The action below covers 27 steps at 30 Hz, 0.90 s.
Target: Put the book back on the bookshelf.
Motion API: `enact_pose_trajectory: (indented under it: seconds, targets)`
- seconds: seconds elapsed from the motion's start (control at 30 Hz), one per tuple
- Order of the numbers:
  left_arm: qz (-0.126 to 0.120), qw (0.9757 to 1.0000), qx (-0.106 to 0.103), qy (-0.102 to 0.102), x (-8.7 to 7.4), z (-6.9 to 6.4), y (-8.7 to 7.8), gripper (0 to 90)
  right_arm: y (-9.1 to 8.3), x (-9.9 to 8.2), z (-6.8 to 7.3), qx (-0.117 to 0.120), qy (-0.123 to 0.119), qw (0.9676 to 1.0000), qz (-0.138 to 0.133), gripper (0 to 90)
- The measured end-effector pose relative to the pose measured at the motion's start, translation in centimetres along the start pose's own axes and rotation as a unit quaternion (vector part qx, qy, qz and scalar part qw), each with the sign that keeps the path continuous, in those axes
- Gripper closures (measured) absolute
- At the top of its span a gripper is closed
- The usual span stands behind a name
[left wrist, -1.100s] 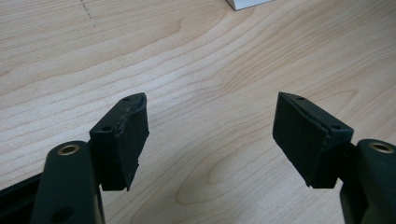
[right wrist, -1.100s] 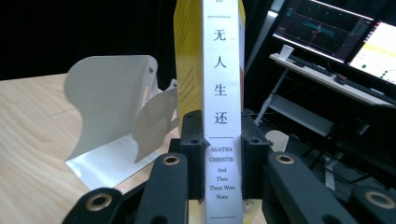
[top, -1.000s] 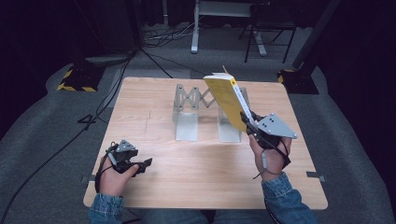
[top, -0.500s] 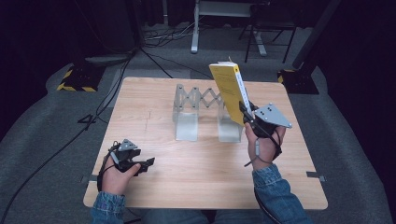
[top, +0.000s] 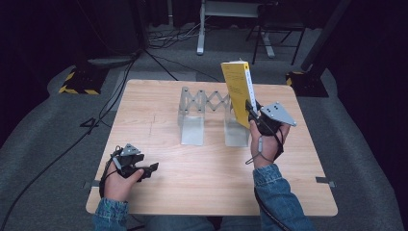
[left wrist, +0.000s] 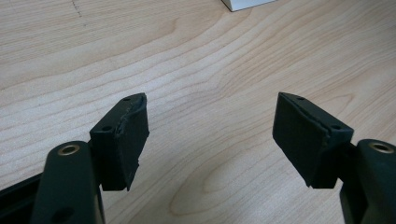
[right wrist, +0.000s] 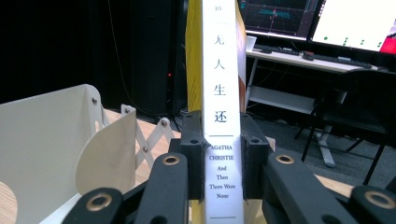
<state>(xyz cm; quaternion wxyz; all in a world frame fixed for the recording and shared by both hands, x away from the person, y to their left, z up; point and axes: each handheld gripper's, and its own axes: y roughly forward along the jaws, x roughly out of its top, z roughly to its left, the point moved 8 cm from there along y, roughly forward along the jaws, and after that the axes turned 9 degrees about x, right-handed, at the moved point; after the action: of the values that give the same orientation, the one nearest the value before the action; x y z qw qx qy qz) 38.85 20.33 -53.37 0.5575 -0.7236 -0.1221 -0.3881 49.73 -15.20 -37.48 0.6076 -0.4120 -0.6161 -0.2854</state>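
The right gripper (top: 251,111) clamps the book (top: 236,91) low on its spine; top-heavy, it could tip against the rack (top: 204,114). The left gripper (top: 150,168) rests open.

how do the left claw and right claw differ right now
The left claw stands open with nothing between its pads, while the right claw is shut on the yellow book, pressing either side of its white spine. The left claw sits low over the wooden table near the person's edge; the right claw holds the book upright above the expanding book rack. Both have black pads.
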Motion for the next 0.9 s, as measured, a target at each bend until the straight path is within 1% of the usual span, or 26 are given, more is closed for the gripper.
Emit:
enact_pose_trajectory:
  seconds: [0.07,0.1,0.13,0.23,0.27,0.33,0.43,0.5,0.53,0.6,0.67,0.77,0.8,0.83,0.87,0.9]
  targets:
    - [0.001,1.0,0.003,0.001,0.0,0.0,0.0,27.5,0.2,-0.5,-0.4,0.002,0.009,1.0,0.003,76.2]
    - [0.001,1.0,0.002,0.003,0.0,0.1,0.0,27.5,0.2,-0.5,-0.4,0.002,0.009,1.0,0.003,76.2]
    - [0.001,1.0,0.002,0.003,0.0,0.1,0.1,27.5,0.3,-0.9,-0.6,0.001,0.013,0.9999,0.003,76.2]
    - [0.002,1.0,0.001,-0.001,0.0,0.0,0.2,27.5,0.4,-1.2,-0.6,0.002,0.015,0.9999,0.005,76.2]
    - [0.003,1.0,0.001,0.001,0.0,0.0,0.2,27.5,0.4,-1.4,-0.5,0.003,0.015,0.9999,0.007,76.2]
    - [0.003,1.0,0.0,-0.001,0.0,-0.1,0.2,27.6,0.6,-1.7,-0.1,0.007,0.01,0.9999,0.003,76.1]
    - [0.002,1.0,0.001,0.0,0.1,-0.1,0.2,27.5,0.7,-2.0,0.2,0.01,0.007,0.9999,0.006,75.9]
    - [0.001,1.0,0.0,0.001,0.1,0.0,0.2,27.5,0.7,-2.1,0.3,0.014,0.01,0.9998,0.007,75.8]
    - [0.0,1.0,0.001,-0.003,0.1,0.0,0.1,27.5,0.8,-2.2,0.3,0.018,0.013,0.9997,0.009,75.7]
    - [-0.002,1.0,0.0,-0.005,0.1,0.0,0.1,27.5,0.8,-2.7,0.5,0.029,0.02,0.9992,0.018,75.5]
    - [-0.002,1.0,0.0,-0.004,0.1,0.0,0.1,27.5,0.9,-2.8,0.7,0.031,0.018,0.9991,0.021,75.5]
    - [-0.001,1.0,0.0,-0.001,0.1,0.0,0.1,27.5,1.2,-3.5,1.5,0.047,0.011,0.9979,0.045,74.8]
    - [-0.001,1.0,0.0,-0.004,0.1,-0.1,0.1,27.5,1.4,-4.1,1.9,0.055,0.009,0.9968,0.058,74.2]
    - [-0.002,1.0,0.0,-0.003,0.1,-0.1,0.1,27.5,1.4,-4.1,1.9,0.055,0.009,0.9968,0.058,74.2]
    - [-0.001,1.0,0.0,-0.004,0.1,0.0,0.0,27.5,1.5,-4.6,2.1,0.06,0.012,0.9958,0.069,73.6]
    - [-0.001,1.0,0.0,-0.004,0.1,0.0,0.0,27.5,1.5,-4.6,2.1,0.06,0.012,0.9958,0.069,73.6]
